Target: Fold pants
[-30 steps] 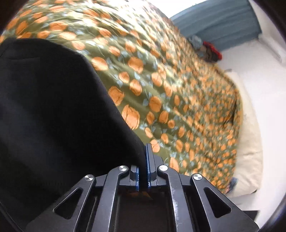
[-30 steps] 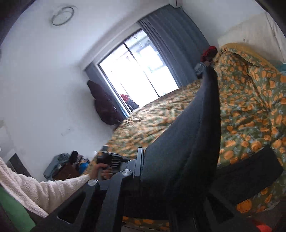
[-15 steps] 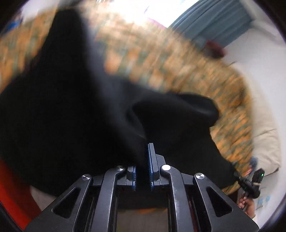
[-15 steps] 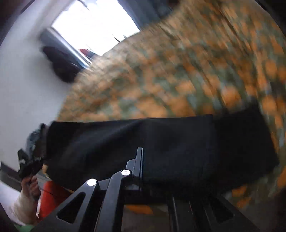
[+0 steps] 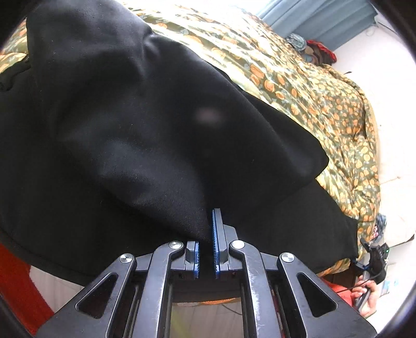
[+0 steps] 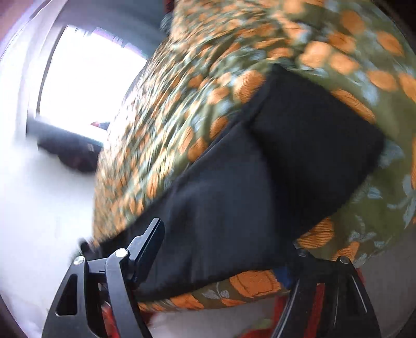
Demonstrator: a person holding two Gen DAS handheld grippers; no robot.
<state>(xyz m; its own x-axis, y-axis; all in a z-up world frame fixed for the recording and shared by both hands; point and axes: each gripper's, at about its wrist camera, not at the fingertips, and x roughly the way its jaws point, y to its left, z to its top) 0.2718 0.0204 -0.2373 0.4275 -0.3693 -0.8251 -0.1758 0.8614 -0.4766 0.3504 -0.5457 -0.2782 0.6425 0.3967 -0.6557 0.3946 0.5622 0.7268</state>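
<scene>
The black pants (image 5: 130,130) lie spread over the near edge of a bed with a green, orange-patterned bedspread (image 5: 325,85). My left gripper (image 5: 206,228) is shut on a raised fold of the black cloth, which covers its left fingertip. In the right wrist view the pants (image 6: 260,182) lie folded on the bedspread (image 6: 182,109). My right gripper (image 6: 227,239) is low over their near edge with its jaws opening. The cloth sits between the wide-apart fingers (image 6: 148,247), and no pad presses on it. The right gripper (image 5: 374,260) also shows at the bed's right corner, held by a hand (image 5: 364,299).
A blue curtain (image 5: 312,15) and a heap of clothes (image 5: 312,49) are at the far side of the bed. A cream mattress edge (image 5: 395,182) runs along the right. Something red (image 5: 15,286) is below the bed edge. A bright window (image 6: 85,78) is at the left.
The pants came down from hanging in the air onto the bedspread. My right gripper sank with them and its jaws came apart, letting go. The left gripper kept its hold.
</scene>
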